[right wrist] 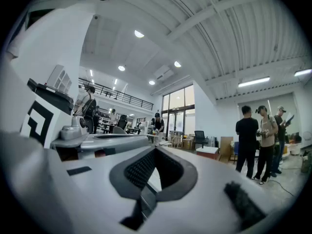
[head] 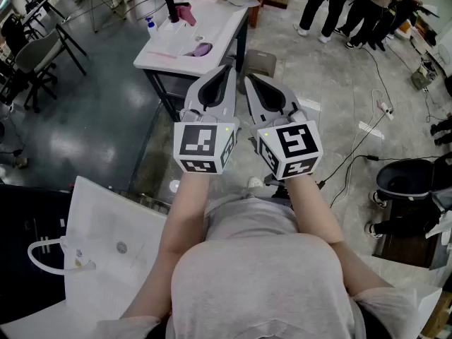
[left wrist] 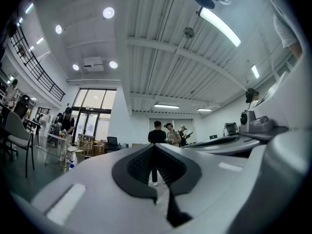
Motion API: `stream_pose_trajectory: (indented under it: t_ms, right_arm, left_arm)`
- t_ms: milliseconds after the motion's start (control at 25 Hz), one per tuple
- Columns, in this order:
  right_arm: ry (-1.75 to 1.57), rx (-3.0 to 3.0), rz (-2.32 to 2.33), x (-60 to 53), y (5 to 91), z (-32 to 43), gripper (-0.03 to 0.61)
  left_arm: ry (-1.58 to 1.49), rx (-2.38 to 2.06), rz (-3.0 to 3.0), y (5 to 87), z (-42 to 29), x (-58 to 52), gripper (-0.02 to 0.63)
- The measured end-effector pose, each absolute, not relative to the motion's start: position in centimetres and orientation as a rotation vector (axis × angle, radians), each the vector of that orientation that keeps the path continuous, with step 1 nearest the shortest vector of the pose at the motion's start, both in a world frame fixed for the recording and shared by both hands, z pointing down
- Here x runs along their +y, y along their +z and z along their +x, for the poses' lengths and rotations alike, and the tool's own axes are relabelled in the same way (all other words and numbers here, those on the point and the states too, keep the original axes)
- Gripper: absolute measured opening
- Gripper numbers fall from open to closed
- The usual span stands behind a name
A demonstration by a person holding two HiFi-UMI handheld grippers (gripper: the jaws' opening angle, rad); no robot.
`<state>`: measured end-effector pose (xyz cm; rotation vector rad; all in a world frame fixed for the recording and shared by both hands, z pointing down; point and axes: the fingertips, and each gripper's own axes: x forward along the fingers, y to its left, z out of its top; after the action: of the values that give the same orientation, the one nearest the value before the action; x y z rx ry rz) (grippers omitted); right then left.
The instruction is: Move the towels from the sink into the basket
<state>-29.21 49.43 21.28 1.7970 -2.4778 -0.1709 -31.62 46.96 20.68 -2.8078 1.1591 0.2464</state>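
A white sink unit (head: 212,44) stands some way ahead on the grey floor. A purple towel (head: 201,49) lies in its basin and a pink towel (head: 186,13) hangs by the black tap. I hold both grippers side by side in front of my chest, pointing toward the sink and well short of it. My left gripper (head: 226,73) is shut with nothing in it, and its fingertips meet in its own view (left wrist: 155,149). My right gripper (head: 249,81) is also shut and empty (right wrist: 155,152). A tan bin (head: 260,62), perhaps the basket, sits on the floor right of the sink.
A blue-capped bottle (head: 150,25) stands on the sink's left side. A white counter (head: 106,239) with a drain is at my lower left. Black chairs (head: 32,55) stand at left, another (head: 413,179) at right. Several people (head: 353,9) stand at the back right, and cables (head: 374,119) cross the floor.
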Motion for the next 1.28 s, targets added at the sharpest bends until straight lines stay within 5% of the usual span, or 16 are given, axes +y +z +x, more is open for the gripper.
stream_pose_trajectory:
  t_ms: [1280]
  right_arm:
    - [-0.09, -2.55, 1.761, 40.6, 21.8, -19.7, 0.017]
  left_arm:
    - [0.175, 1.208, -2.829, 21.7, -22.2, 38.2, 0.006]
